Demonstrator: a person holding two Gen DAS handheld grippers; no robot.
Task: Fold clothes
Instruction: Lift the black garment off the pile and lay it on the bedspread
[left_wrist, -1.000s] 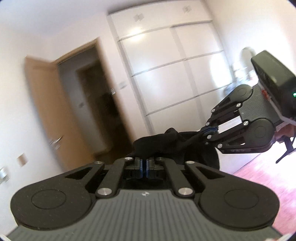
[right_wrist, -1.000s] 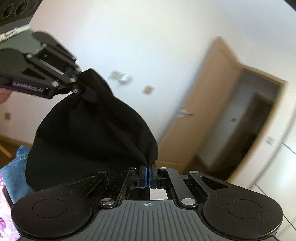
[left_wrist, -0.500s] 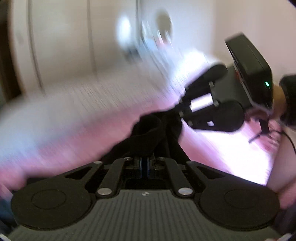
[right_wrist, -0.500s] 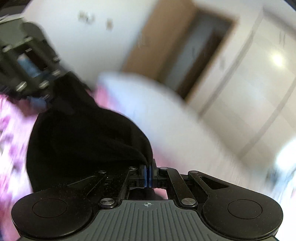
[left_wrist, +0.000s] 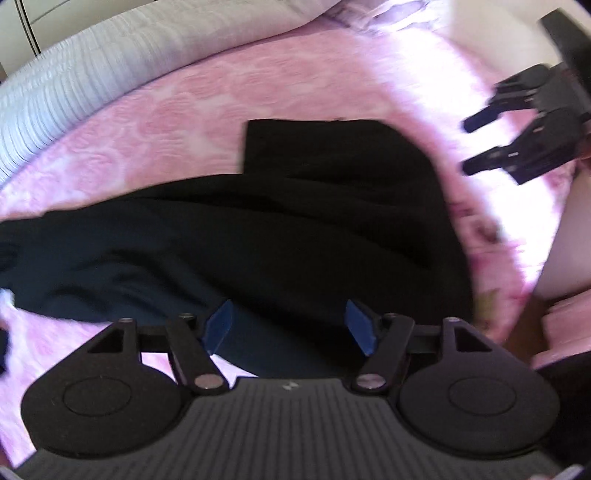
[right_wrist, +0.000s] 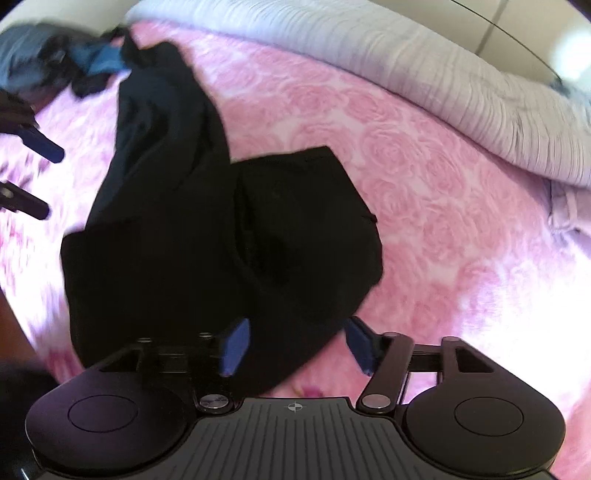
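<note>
Garment: black trousers (right_wrist: 221, 229) lying on pink bedspread (right_wrist: 443, 229)
Left gripper (left_wrist: 290, 326): jaws apart, empty
Right gripper (right_wrist: 295, 345): jaws apart, empty

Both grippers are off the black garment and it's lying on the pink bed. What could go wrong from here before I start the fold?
1. The black garment lies bunched and overlapping on the pink bedspread, so a fold now may lock in creases.
2. Its far end reaches the pile of blue clothes; a pull might drag those along.
3. The left gripper and right gripper are open close over layered cloth, so closing could pinch several layers.
</note>
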